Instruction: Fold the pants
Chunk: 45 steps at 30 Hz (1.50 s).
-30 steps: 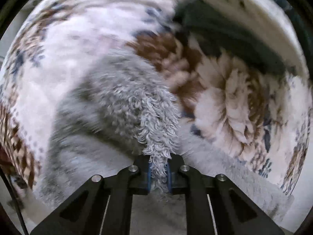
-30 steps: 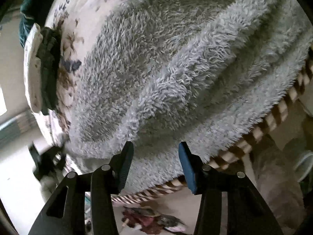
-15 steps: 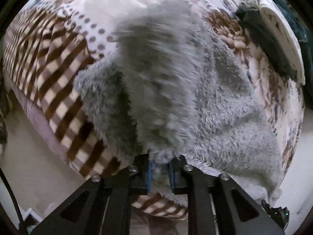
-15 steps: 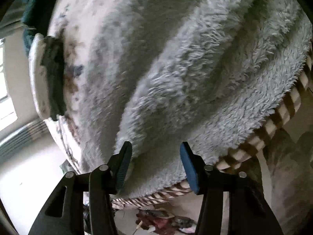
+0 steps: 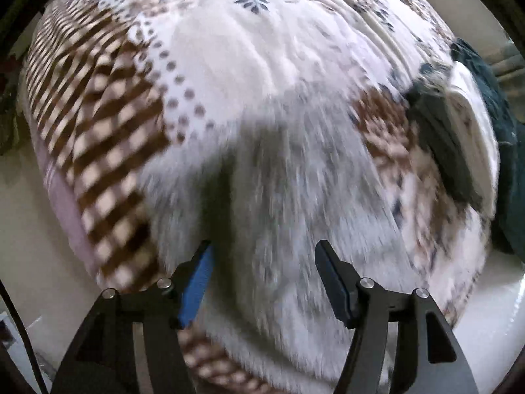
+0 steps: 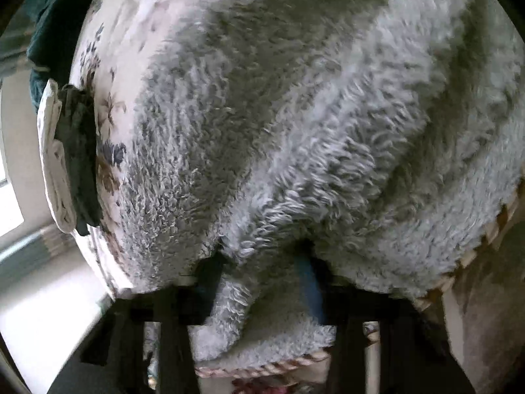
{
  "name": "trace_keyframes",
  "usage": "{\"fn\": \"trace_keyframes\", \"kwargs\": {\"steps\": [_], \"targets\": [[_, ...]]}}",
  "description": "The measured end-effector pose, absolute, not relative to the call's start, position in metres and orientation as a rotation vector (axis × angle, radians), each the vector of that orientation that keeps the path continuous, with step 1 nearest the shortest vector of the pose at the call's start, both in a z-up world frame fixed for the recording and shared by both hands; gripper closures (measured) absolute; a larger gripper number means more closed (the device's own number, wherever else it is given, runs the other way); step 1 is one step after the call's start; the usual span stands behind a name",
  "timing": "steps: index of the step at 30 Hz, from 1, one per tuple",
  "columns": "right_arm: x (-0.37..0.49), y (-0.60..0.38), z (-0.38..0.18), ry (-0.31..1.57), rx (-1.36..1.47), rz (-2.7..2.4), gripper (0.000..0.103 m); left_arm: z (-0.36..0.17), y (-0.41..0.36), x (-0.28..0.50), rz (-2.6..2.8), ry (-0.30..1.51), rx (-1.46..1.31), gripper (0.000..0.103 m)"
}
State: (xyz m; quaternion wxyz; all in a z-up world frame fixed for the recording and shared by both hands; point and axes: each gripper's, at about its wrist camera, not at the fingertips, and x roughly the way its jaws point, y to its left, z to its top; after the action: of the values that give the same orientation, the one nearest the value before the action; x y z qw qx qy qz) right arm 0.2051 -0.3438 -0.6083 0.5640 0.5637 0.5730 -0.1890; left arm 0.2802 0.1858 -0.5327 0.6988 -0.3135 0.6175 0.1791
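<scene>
Right wrist: right hand-held gripper (image 6: 262, 282) grasping one grey pants (image 6: 295, 131); left hand-held gripper (image 5: 262, 279) released.

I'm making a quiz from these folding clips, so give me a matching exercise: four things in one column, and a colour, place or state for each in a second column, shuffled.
Things:
1. left gripper
2. right gripper
3. fluffy pants
4. blanket

States:
A. grey, lying on the bed
B. fingers apart, nothing pinched
C. floral with a brown checked border
D. fingers closed on a fold of fleece

Pairs: 1-B, 2-D, 3-A, 4-C
</scene>
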Motion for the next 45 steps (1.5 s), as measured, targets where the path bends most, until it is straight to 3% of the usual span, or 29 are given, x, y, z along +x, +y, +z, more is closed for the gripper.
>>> {"fn": "trace_keyframes", "kwargs": {"steps": [1,3,10,17,19,21,22,23,24,25,26,27,29,36,43,44,45], "targets": [[0.205,-0.344,-0.608,1.356,1.3,-0.447,0.092,-0.544,0.188,0.285,0.412,1.387,-0.691,0.044],[0.2,-0.343,-0.604,1.351,1.271,-0.469,0.095,-0.561,0.193,0.292,0.392,1.389,-0.701,0.097],[0.171,-0.334,-0.575,1.372,1.179,-0.45,0.096,-0.514,0.212,0.274,0.367,1.306,-0.638,0.098],[0.149,-0.335,-0.587,1.471,1.137,-0.457,0.096,-0.536,0.228,0.257,0.437,1.38,-0.64,0.097],[0.148,-0.336,-0.602,1.524,1.148,-0.433,0.096,-0.547,0.225,0.256,0.45,1.407,-0.6,0.093],[0.152,-0.338,-0.609,1.561,1.176,-0.423,0.091,-0.556,0.216,0.257,0.484,1.494,-0.515,0.08],[0.153,-0.341,-0.609,1.561,1.186,-0.404,0.09,-0.555,0.209,0.258,0.483,1.534,-0.487,0.078],[0.156,-0.344,-0.608,1.553,1.188,-0.378,0.083,-0.549,0.198,0.259,0.453,1.554,-0.454,0.075],[0.159,-0.349,-0.604,1.559,1.168,-0.351,0.061,-0.539,0.182,0.261,0.409,1.552,-0.39,0.067],[0.159,-0.353,-0.602,1.565,1.155,-0.338,0.049,-0.526,0.164,0.262,0.37,1.545,-0.312,0.062],[0.156,-0.361,-0.596,1.554,1.155,-0.325,0.037,-0.516,0.15,0.263,0.339,1.532,-0.261,0.048],[0.15,-0.372,-0.588,1.524,1.162,-0.314,0.037,-0.502,0.131,0.262,0.295,1.503,-0.207,0.023],[0.14,-0.39,-0.575,1.492,1.171,-0.308,0.037,-0.482,0.098,0.26,0.225,1.468,-0.155,0.009],[0.053,-0.545,-0.515,1.222,1.231,-0.703,0.037,-0.473,-0.028,0.26,0.014,1.484,-0.076,0.009],[-0.003,-0.67,-0.536,1.086,1.35,-0.911,0.038,-0.508,-0.154,0.253,-0.16,1.541,-0.001,0.009],[-0.003,-0.678,-0.54,1.071,1.35,-0.907,0.054,-0.511,-0.169,0.252,-0.179,1.552,0.009,0.009],[-0.001,-0.683,-0.54,1.093,1.297,-0.942,0.092,-0.514,-0.182,0.251,-0.2,1.558,0.012,0.009]]}}
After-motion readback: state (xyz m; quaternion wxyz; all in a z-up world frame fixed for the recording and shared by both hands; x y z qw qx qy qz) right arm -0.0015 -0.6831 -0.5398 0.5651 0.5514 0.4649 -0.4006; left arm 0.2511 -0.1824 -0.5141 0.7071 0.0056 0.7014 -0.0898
